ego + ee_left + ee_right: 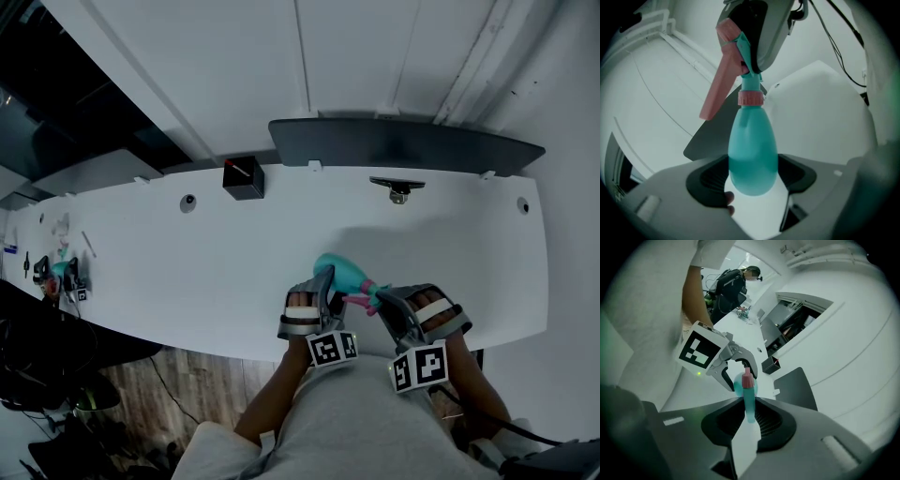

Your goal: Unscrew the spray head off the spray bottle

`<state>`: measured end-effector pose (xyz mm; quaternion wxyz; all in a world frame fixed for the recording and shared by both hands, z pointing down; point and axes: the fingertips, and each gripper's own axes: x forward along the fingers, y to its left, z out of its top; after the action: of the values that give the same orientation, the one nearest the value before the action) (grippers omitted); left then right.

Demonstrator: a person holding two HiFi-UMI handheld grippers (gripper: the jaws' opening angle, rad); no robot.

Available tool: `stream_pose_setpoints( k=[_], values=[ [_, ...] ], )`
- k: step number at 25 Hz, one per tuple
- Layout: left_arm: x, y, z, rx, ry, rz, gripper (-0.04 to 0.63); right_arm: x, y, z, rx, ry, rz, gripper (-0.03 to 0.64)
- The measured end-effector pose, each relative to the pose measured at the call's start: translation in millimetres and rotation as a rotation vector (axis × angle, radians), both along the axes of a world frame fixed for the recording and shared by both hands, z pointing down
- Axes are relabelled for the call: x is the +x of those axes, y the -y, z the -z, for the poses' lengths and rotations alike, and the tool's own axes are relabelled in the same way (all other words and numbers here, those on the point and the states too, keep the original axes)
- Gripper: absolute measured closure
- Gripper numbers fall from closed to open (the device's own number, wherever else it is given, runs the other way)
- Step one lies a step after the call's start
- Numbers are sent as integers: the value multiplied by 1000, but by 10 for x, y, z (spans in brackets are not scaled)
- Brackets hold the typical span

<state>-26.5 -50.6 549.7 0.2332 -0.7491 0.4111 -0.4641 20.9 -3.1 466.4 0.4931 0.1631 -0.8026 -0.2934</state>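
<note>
The spray bottle (753, 154) was held off the bench (187, 262), just over its near edge, btwn both tools. The teal body was clamped at its base end in the left tool (322, 284). The spray head (725, 70) was pinched by the right tool (382, 300), jaws nearly together on its thin teal neck. The long axis ran tool to tool, approx level, head end to the right. The pink collar (750, 98) lay btwn the grips, nearer the right tool, so a twist abt that axis w/ the body kept fixed was judged the next need.
</note>
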Motion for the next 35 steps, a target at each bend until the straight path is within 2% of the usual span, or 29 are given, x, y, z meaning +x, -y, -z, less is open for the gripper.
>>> stream_pose_setpoints(
  k=[9, 18, 22, 26, 29, 35],
  values=[
    [97, -74, -86, -95, -91, -42, 270, 43, -62, -34, 168, -132, 207, 546],
    [144, -107, -53, -130, -145, -78, 270, 98, -38, 11, 207, -121, 244, 541],
    [162, -122, -68, -139, -140, -98, 270, 147, -18, -21, 167, -85, 212, 541],
    [171, -131, -75, -132, -120, -101, 270, 185, 11, -30, 32, 52, 104, 541],
    [167, -136, -79, -135, -111, -103, 271, 191, 27, -28, -24, 106, 61, 541],
    [172, -127, -74, -133, -123, -90, 272, 208, 68, -25, 4, 121, 49, 537]
  ],
)
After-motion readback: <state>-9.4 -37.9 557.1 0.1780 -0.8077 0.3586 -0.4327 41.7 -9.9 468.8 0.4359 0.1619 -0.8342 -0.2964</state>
